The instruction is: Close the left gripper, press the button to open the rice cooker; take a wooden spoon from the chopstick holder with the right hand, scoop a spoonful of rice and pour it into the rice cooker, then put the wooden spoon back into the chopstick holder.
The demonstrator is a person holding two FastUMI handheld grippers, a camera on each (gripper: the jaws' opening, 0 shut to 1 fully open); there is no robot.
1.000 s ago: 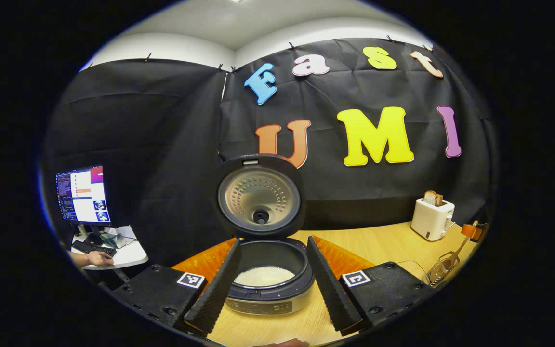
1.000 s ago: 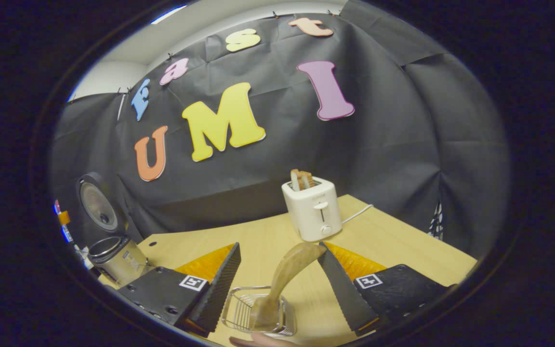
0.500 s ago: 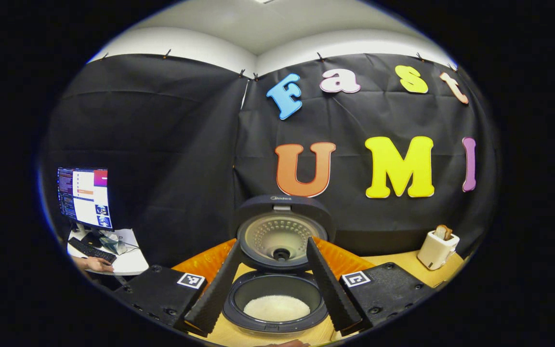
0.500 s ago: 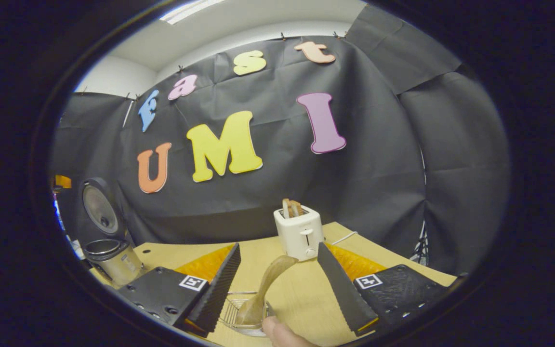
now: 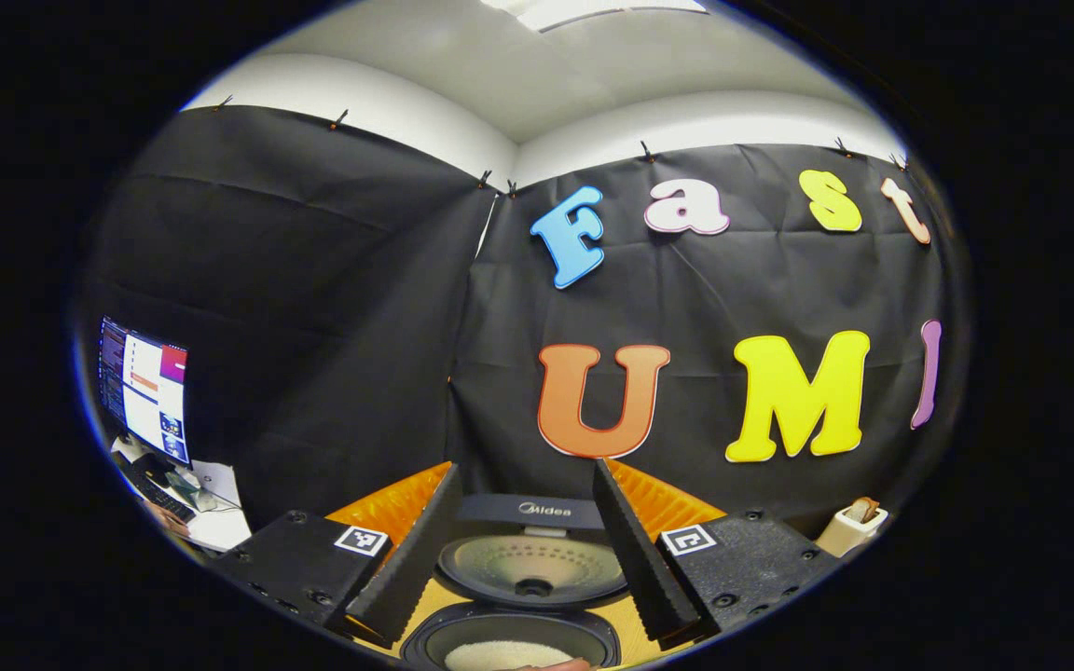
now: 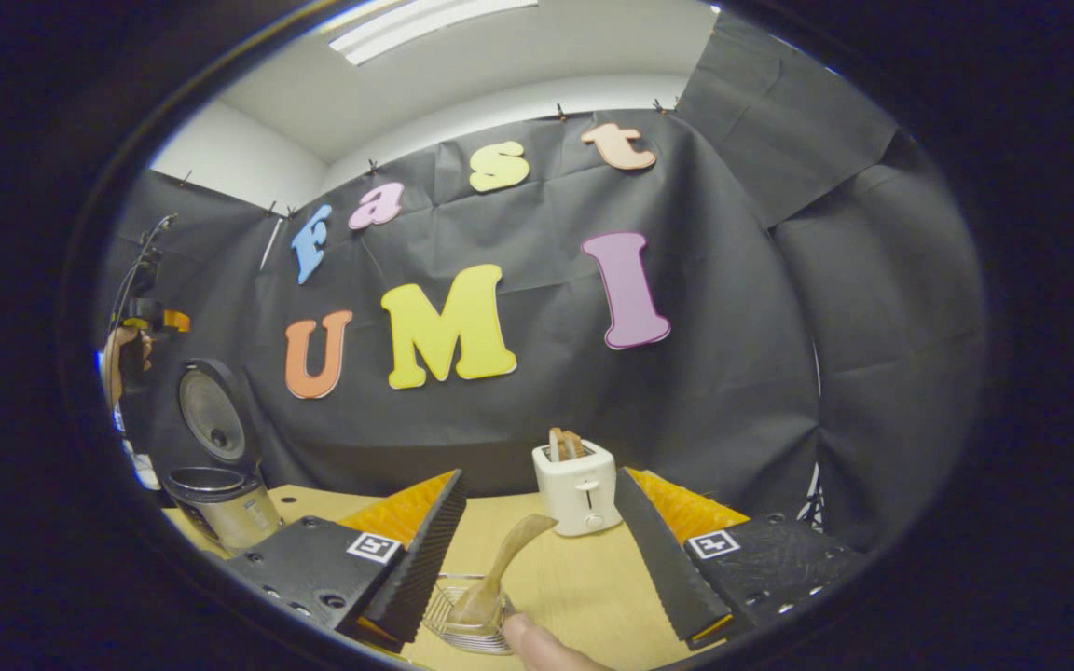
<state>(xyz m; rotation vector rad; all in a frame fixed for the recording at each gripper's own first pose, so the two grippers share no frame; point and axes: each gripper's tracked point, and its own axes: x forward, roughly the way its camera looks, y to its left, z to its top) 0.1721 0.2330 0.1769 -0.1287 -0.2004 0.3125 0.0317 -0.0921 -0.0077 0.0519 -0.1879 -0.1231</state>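
The rice cooker stands open on the wooden table, its lid (image 5: 532,568) raised and white rice (image 5: 500,655) in the pot below. My left gripper (image 5: 525,475) is open above and in front of it, holding nothing. The cooker (image 6: 220,508) also stands at the far left of the right gripper view. The wooden spoon (image 6: 504,559) leans in the wire chopstick holder (image 6: 467,620), low between the fingers of my right gripper (image 6: 542,475), which is open and clear of it. A fingertip (image 6: 537,643) shows beside the holder.
A white toaster (image 6: 577,485) with bread stands at the back of the table (image 6: 593,578); it is also at the right edge as the toaster (image 5: 849,527). A monitor (image 5: 145,387) on a side desk is far left. A hand holds the left gripper (image 6: 141,321) above the cooker.
Both grippers have risen and tilted upward. The cooker has dropped to the bottom of the left gripper view. The spoon and holder look smaller and lower in the right gripper view; the spoon stays in the holder.
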